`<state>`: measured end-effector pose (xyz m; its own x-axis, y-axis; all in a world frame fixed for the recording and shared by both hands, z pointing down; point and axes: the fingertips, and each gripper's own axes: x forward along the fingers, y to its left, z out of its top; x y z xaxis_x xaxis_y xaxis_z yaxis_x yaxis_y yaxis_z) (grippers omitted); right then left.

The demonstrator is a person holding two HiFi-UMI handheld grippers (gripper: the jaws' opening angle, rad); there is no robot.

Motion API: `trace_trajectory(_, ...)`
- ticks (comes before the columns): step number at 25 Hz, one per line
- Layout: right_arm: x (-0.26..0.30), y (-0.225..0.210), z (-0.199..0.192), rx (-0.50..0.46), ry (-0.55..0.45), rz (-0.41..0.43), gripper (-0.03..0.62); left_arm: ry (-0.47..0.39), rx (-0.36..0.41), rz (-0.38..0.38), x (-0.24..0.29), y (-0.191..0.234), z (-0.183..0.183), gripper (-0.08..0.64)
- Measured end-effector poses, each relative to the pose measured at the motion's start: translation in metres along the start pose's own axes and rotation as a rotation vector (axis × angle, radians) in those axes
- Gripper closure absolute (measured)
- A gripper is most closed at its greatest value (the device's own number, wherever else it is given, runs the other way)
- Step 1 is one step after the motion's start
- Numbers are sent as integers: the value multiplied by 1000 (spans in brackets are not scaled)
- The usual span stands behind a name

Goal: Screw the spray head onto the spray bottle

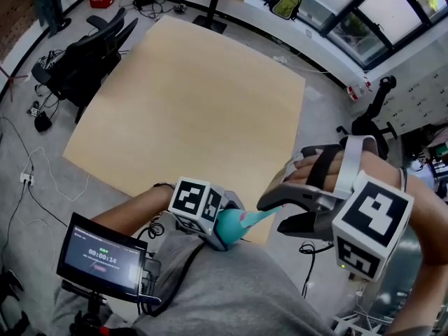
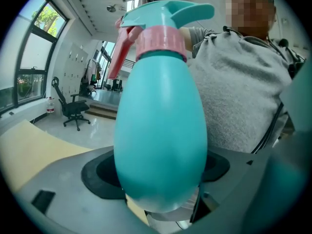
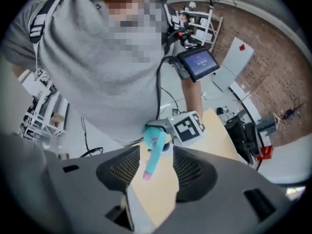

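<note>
Left claw (image 2: 158, 174) clamped on spray bottle (image 2: 161, 106) body, spray head (image 2: 163, 28) sitting on its neck, held over near bench (image 1: 196, 103) edge. Right claw (image 3: 156, 169) jaws apart. Nozzle tip lies in their gap, neither pad touching.

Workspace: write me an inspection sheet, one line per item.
Surface: beige table, bare.
Job's things: teal bottle with the spray head on its neck and the pink collar seated; how tight it is cannot be told.
Clutter: nothing seen.
Grippers: left gripper clamped on the bottle; right gripper open, with the spray head's end between its jaws, untouched.
Cables: loose cables on the floor left of the table; a cable down the person's shirt.
Surroundings: office chair, green backpack, small screen at the person's waist.
</note>
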<state>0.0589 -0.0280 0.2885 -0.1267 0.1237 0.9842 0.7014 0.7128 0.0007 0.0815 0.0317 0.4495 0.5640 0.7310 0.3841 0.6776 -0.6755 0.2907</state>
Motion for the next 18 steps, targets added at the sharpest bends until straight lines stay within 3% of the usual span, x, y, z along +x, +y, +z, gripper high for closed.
trace_trajectory(3,29,12,-4,-117,93,39,396,16,19,-2,1,-1,1,150)
trace_trajectory(5,44,12,-5,-87,100,57,396,36,34,2,0,-2,1,149)
trace_trajectory(9,62,7,1,276,-7,104,409,79,24,28,0,0,0,149)
trace_trajectory(10,65,7,-1,344,-3,108,462,92,8,39,-1,1,-2,149)
trace_trajectory(14,78,4,-10,518,14,61,463,100,-96,84,-1,5,-11,149)
trace_trajectory(15,82,3,-14,614,-1,54,465,107,-140,101,-1,7,-15,149)
trace_trajectory(18,93,1,-27,1051,-127,107,463,118,-268,141,0,11,-24,149)
